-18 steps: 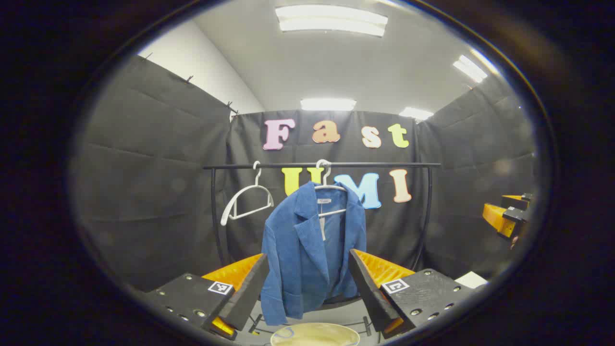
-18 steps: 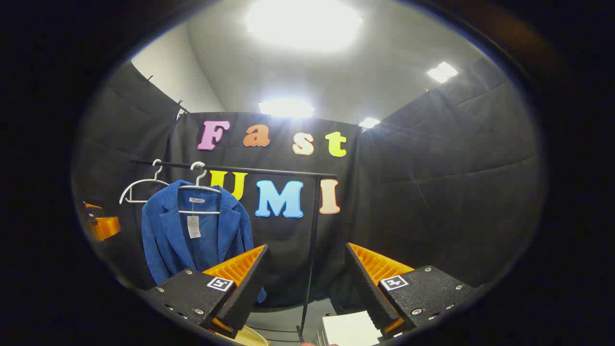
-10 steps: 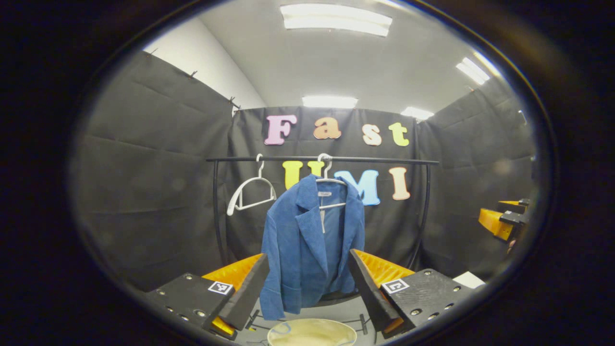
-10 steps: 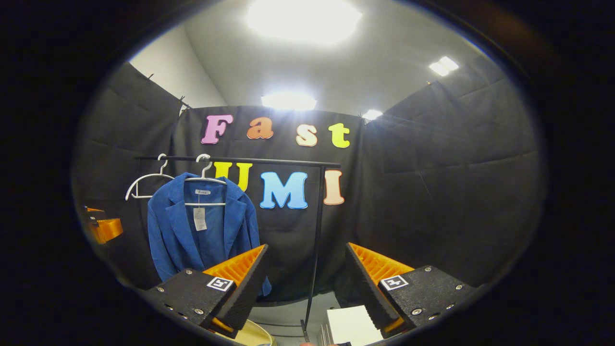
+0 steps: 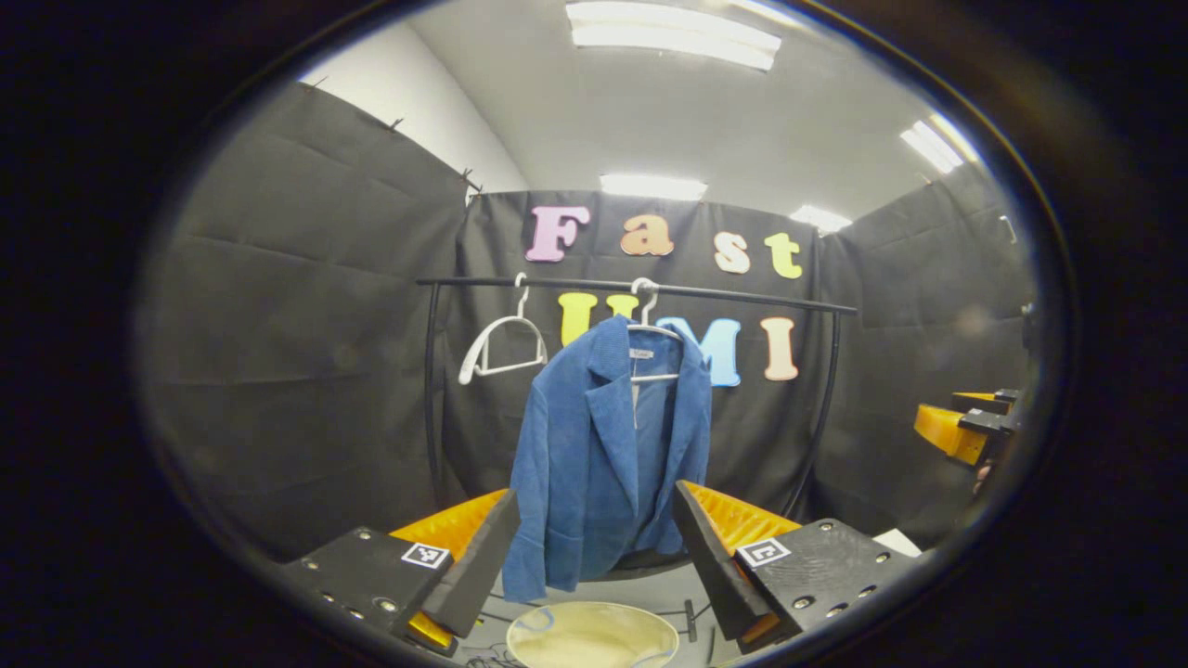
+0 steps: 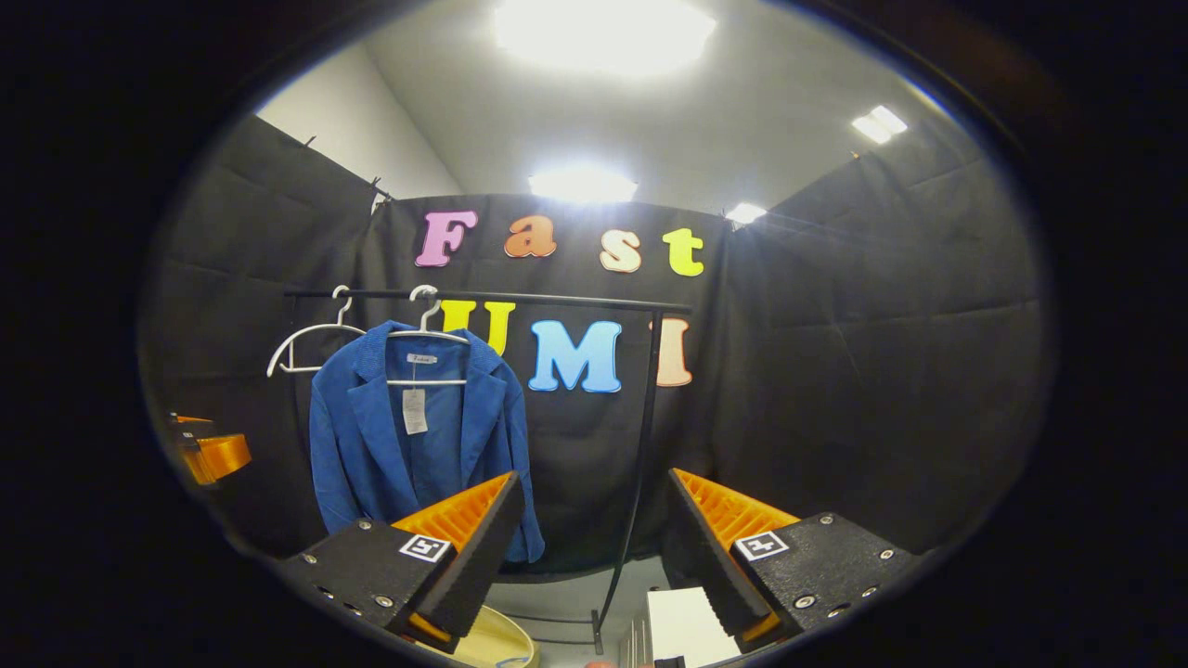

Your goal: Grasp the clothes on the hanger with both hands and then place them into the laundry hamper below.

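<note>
A blue jacket (image 5: 608, 455) hangs on a white hanger (image 5: 650, 348) from a black rail (image 5: 640, 289), straight ahead in the left gripper view. In the right gripper view the blue jacket (image 6: 408, 436) hangs to the left. A cream round hamper (image 5: 594, 638) sits on the floor under the jacket; its rim (image 6: 492, 640) shows at the bottom of the right gripper view. My left gripper (image 5: 594, 557) is open, well short of the jacket. My right gripper (image 6: 589, 547) is open too, with nothing between its fingers. The right gripper (image 5: 965, 427) appears at the far right of the left gripper view.
An empty white hanger (image 5: 506, 348) hangs left of the jacket on the same rail. The rail's black posts (image 6: 640, 464) curve down to the floor. A white box (image 6: 682, 626) lies on the floor by the right post. Black cloth walls enclose the booth.
Both views have tilted down and drifted left, so the rail and jacket sit higher and further right. More of the hamper shows. Both grippers stay open.
</note>
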`<state>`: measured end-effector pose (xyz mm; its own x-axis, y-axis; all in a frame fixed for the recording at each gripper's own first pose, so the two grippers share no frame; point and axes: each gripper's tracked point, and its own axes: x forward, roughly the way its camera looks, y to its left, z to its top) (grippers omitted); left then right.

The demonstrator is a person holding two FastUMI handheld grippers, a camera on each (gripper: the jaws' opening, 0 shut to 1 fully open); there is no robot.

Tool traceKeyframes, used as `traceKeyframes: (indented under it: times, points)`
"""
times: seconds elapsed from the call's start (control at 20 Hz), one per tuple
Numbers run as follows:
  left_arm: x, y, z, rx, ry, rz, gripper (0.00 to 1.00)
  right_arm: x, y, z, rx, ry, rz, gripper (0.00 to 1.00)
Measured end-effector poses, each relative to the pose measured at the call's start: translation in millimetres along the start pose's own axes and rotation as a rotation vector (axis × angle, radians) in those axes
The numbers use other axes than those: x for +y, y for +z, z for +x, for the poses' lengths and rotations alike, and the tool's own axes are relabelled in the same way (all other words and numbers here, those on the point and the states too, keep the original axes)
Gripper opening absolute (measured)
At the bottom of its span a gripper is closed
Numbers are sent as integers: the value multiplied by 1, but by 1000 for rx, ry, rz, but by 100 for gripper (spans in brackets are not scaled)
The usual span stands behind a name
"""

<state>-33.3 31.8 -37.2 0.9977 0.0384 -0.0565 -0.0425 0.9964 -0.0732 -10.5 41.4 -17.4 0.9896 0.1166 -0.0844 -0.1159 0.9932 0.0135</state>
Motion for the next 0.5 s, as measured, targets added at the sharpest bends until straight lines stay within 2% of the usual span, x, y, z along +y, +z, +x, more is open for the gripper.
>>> traceKeyframes:
  times: [0.15,0.35,0.5]
  points:
    - [15,2,-4,5,40,-5,96,18,8,14,-2,50,-1,95]
    - [25,7,2,18,73,-63,96,45,26,39,-10,113,1,96]
    - [32,21,13,7,80,-51,96,66,32,56,2,156,-6,95]
